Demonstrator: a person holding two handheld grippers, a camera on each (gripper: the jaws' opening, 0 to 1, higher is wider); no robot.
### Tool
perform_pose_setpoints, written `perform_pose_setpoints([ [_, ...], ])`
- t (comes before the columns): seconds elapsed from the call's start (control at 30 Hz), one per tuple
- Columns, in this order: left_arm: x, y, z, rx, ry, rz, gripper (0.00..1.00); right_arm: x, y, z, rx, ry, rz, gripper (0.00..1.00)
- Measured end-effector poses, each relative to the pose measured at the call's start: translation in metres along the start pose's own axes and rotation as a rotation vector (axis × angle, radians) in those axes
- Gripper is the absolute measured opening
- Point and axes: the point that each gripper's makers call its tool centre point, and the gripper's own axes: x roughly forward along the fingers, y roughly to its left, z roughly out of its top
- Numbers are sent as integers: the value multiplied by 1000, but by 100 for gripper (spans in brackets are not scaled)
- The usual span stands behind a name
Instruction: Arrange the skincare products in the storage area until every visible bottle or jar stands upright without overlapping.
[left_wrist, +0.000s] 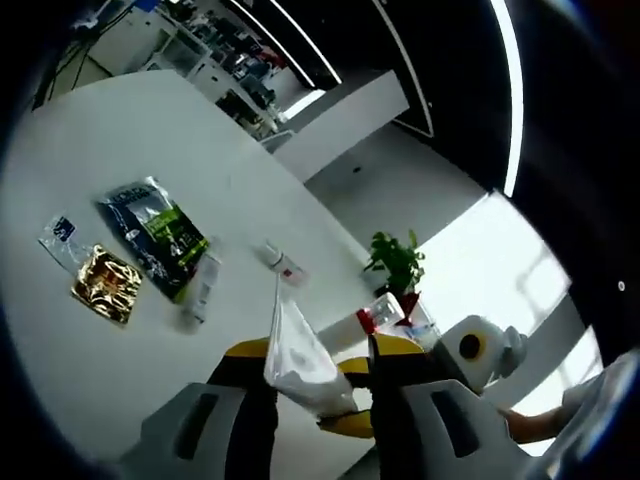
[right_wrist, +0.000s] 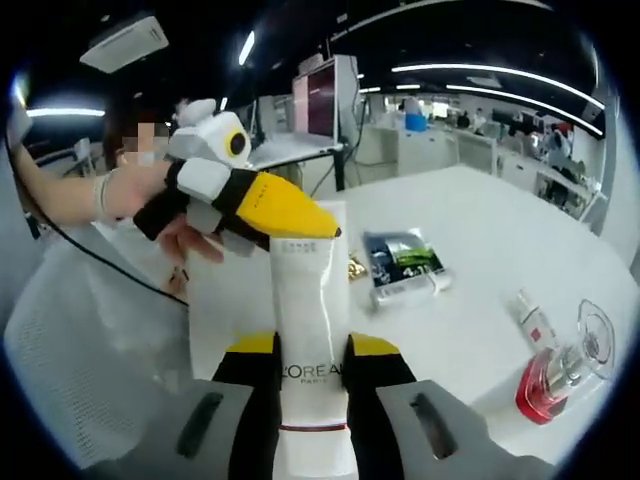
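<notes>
On the white table (left_wrist: 120, 150), going left to right in the left gripper view, lie a small clear sachet with a blue label (left_wrist: 60, 238), a crinkled gold foil sachet (left_wrist: 106, 284), a dark blue and green foil pouch (left_wrist: 155, 232), a slim white tube (left_wrist: 203, 288) lying flat just beside the pouch, and a small clear vial with a red label (left_wrist: 283, 263), also on its side. Nearer the lens, the left gripper (left_wrist: 318, 385) has its yellow-tipped jaws closed on the flat crimped end of a tall white L'Oreal squeeze tube (left_wrist: 298, 355).

In the right gripper view, the left gripper (right_wrist: 300, 225) comes in from the left, held by a person's hand (right_wrist: 185, 235), pinching the tube's top edge. The right gripper (right_wrist: 312, 375) clamps the tube (right_wrist: 310, 330) around its lower body, just above the cap, so the tube stands upright between both sets of jaws. To the right sit the pouch (right_wrist: 402, 262), the vial (right_wrist: 530, 322), a round red glass perfume bottle (right_wrist: 545, 385) and a clear glass lid (right_wrist: 596, 335).

The tube looks light, soft-walled and smooth, so it will likely dent and slide under a hard squeeze; the firmer shoulder near the cap seems the better hold. The red bottle looks heavier and fragile.
</notes>
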Motion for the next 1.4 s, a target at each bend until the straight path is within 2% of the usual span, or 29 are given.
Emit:
perform_pose_setpoints([
  [0.2, 12, -6, -7, -57, -14, 4, 20, -5, -4, 5, -18, -12, -48, 24],
  [0.3, 15, -6, -2, -38, -72, 47, 14, -9, -7, 7, -7, -24, -72, 24],
  [0.37, 17, -10, -1, -87, -101, 39, 14, -11, -10, 9, -7, -30, -91, 24],
  [0.6, 26, -16, 3, -105, -147, 43, 14, -18, -22, 11, 6, -43, -153, 24],
  [0.77, 33, -19, 2, -101, -151, 37, 17, -23, -26, 10, 10, -43, -175, 24],
  [0.97, 38, -12, 3, -149, -156, 34, 24, -27, -29, 10, 21, -48, -194, 24],
  [1.1, 43, -13, -1, -163, -133, 24, 25, -27, -29, 11, 24, -48, -201, 24],
  [1.17, 47, -15, -6, -180, -106, 11, 25, -27, -28, 12, 20, -50, -203, 24],
  [1.3, 49, -17, -5, -166, -116, 10, 21, -27, -31, 11, 17, -40, -219, 25],
  [1.4, 52, -15, -6, -171, -130, 39, 18, -27, -33, 7, 37, -30, -226, 25],
])
